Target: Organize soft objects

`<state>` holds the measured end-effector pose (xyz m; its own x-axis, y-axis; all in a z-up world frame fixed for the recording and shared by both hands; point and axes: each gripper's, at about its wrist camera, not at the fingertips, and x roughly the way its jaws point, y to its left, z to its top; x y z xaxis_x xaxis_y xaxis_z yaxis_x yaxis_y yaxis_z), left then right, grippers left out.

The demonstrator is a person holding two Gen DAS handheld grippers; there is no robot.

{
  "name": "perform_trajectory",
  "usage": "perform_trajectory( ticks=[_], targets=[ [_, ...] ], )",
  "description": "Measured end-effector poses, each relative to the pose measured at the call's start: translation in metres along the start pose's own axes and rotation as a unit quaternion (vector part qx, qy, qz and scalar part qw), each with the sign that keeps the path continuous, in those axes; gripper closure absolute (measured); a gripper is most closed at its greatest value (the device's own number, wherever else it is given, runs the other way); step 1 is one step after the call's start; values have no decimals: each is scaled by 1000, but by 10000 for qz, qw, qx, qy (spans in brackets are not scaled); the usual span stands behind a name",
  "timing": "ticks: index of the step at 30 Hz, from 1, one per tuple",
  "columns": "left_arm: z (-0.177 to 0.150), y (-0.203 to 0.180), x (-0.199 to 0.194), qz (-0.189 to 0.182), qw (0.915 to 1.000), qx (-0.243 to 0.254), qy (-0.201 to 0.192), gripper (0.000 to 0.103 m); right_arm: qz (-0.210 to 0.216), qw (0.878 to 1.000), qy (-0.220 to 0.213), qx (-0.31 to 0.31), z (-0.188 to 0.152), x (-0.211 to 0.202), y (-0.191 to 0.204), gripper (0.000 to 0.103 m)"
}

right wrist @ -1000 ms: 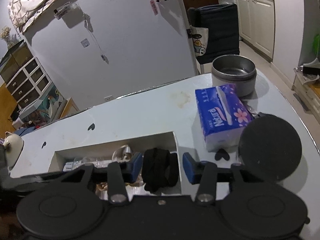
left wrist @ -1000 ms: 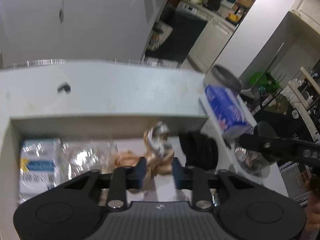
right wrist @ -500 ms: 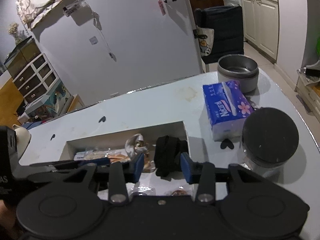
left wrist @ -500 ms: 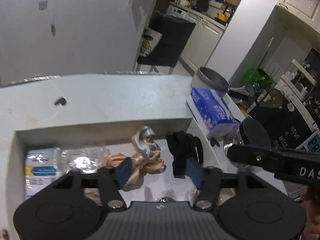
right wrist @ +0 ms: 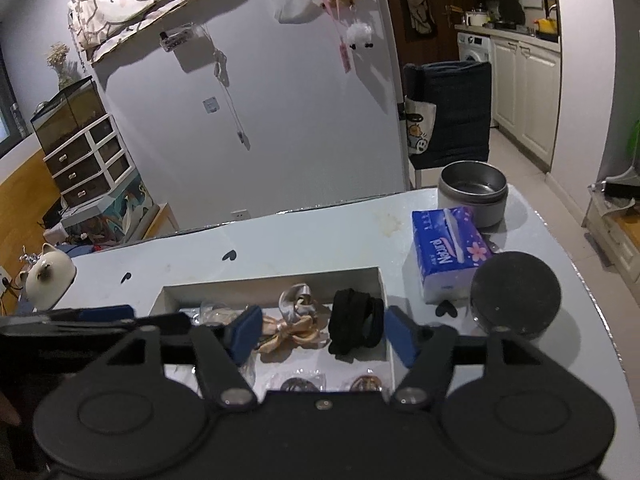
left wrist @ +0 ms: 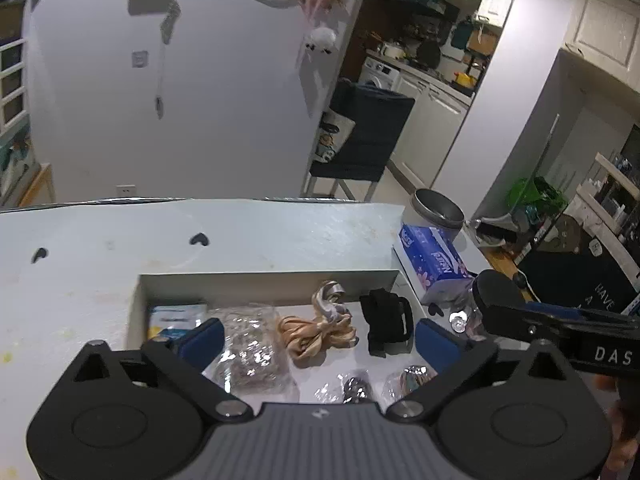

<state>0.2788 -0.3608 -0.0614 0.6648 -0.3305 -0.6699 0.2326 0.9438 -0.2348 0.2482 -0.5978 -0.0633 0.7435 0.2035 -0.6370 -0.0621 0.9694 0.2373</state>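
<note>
Flanking the tray (right wrist: 376,280): tissue pack (right wrist: 448,254), black-lidded jar (right wrist: 516,294).

Satin ribbon bow (left wrist: 320,330) glossy; black cloth band (left wrist: 387,326) matt; metal pot (right wrist: 473,191) brushed.

Ahead of and below both grippers a box (right wrist: 276,285) sits on the table (right wrist: 312,236). In it, just before the right gripper (right wrist: 322,334), a folded band (right wrist: 354,326) lies at the box's right end, with a ribbon bow (right wrist: 294,326) to its left. Further left, ahead of the left gripper (left wrist: 318,340), lie a crinkled bag (left wrist: 252,344) and then a packet (left wrist: 176,318) in the far left corner. Small wrapped pieces (left wrist: 356,388) lie nearest the grippers. Right of the box stands a tissue pack (right wrist: 450,252), a pot (right wrist: 472,192) behind it, a lidded jar (right wrist: 514,294) nearer.
</note>
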Motion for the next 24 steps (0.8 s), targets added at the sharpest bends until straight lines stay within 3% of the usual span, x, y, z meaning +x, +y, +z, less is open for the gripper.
perform_trajectory(
  ticks=[13, 24],
  targets=[
    [-26, 16, -86, 267, 9988, -33, -402, 0, -71, 9990, -402, -202, -24, -69, 36, 1],
    [-64, 35, -152, 464, 9971, 172, -576, 0, -169, 9967, -635, -466, -63, -113, 78, 0]
  ],
)
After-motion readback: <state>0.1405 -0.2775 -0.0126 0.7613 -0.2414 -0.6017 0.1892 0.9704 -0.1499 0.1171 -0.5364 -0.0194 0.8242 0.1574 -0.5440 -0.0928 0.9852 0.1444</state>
